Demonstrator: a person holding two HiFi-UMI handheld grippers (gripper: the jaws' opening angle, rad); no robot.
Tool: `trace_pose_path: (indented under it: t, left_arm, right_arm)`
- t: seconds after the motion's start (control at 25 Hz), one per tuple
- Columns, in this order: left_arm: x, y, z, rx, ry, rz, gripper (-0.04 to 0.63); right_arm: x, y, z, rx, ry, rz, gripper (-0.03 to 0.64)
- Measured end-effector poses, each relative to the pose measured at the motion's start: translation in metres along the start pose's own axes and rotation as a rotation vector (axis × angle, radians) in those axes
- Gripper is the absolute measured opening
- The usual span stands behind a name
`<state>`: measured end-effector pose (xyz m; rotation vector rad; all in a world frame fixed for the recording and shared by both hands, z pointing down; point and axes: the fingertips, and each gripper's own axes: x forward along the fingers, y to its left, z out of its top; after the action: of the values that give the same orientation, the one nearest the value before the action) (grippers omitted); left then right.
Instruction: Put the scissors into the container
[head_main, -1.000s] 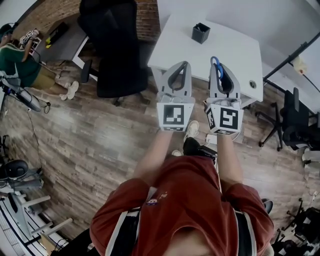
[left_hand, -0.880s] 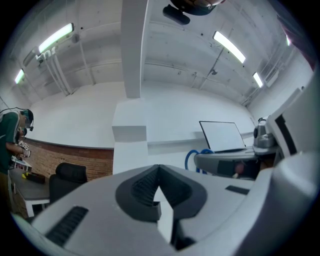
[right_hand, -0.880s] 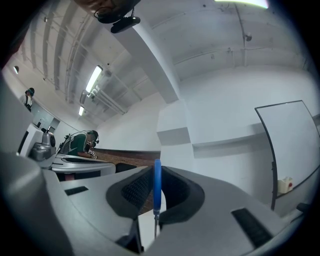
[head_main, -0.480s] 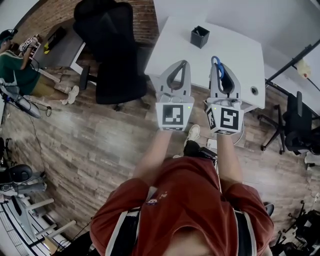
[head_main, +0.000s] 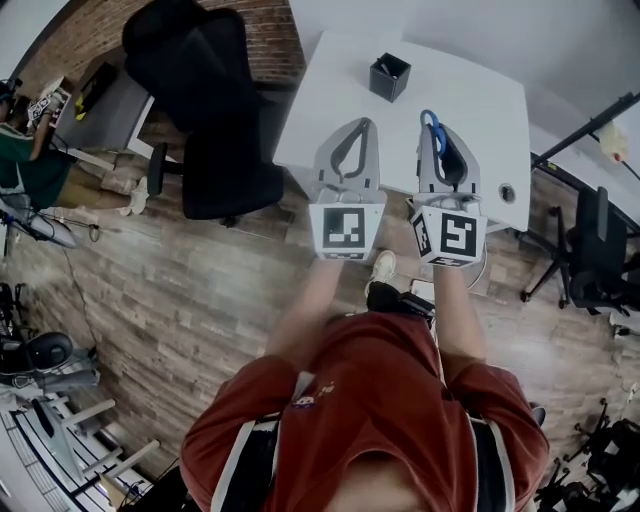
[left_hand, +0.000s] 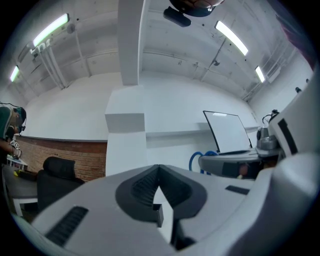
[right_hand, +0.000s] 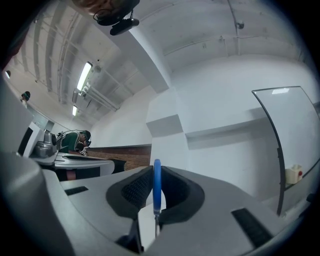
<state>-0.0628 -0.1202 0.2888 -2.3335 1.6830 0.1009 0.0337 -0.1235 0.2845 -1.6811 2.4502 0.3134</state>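
Observation:
My right gripper (head_main: 441, 136) is shut on the blue-handled scissors (head_main: 434, 131); the blue loop sticks out past the jaw tips. The right gripper view has the blue handle (right_hand: 157, 186) edge-on between the pads. Beside it, my left gripper (head_main: 352, 140) is shut with nothing in it, its jaws meeting at the tip (left_hand: 158, 170). Both hang over the near part of the white table (head_main: 330, 100). The dark square container (head_main: 389, 77) stands at the table's far side, beyond and between the two grippers.
A black office chair (head_main: 205, 100) stands left of the table on the wood floor. A grey desk (head_main: 105, 100) lies at far left, with a seated person (head_main: 20, 150) in green beside it. Another chair (head_main: 595, 250) and a stand are at right.
The view has shifted closer to the table: table, container and black chair slid left and down in the head view. Both grippers keep their pose and the scissors stay gripped.

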Motion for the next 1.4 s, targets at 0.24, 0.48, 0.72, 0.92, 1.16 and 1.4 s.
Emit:
trace_pose_path:
  t: [0.24,0.48,0.72,0.92,1.16,1.4]
  left_arm:
    - [0.054,-0.007,-0.009,-0.009,0.009,-0.016,0.012]
    - [0.107,-0.007,-0.014,0.007,0.009,-0.013,0.012]
    - [0.158,-0.007,-0.03,0.002,0.034,-0.003,0.012]
    - [0.185,-0.001,-0.033,0.013,0.035,0.016,0.012]
    - [0.206,0.007,-0.045,0.005,0.044,0.003,0.012]
    - [0.236,0.017,-0.057,-0.015,0.034,-0.03,0.012]
  right_arm:
    - [0.036,-0.038,-0.01,0.029,-0.001,-0.013,0.055]
    - [0.078,-0.071,-0.018,0.043,-0.009,-0.003,0.055]
    - [0.12,-0.105,-0.029,0.081,-0.015,0.008,0.055]
    - [0.146,-0.117,-0.031,0.095,-0.024,0.029,0.055]
    - [0.167,-0.118,-0.043,0.096,-0.016,0.033,0.054]
    - [0.195,-0.123,-0.057,0.074,0.007,0.009,0.055]
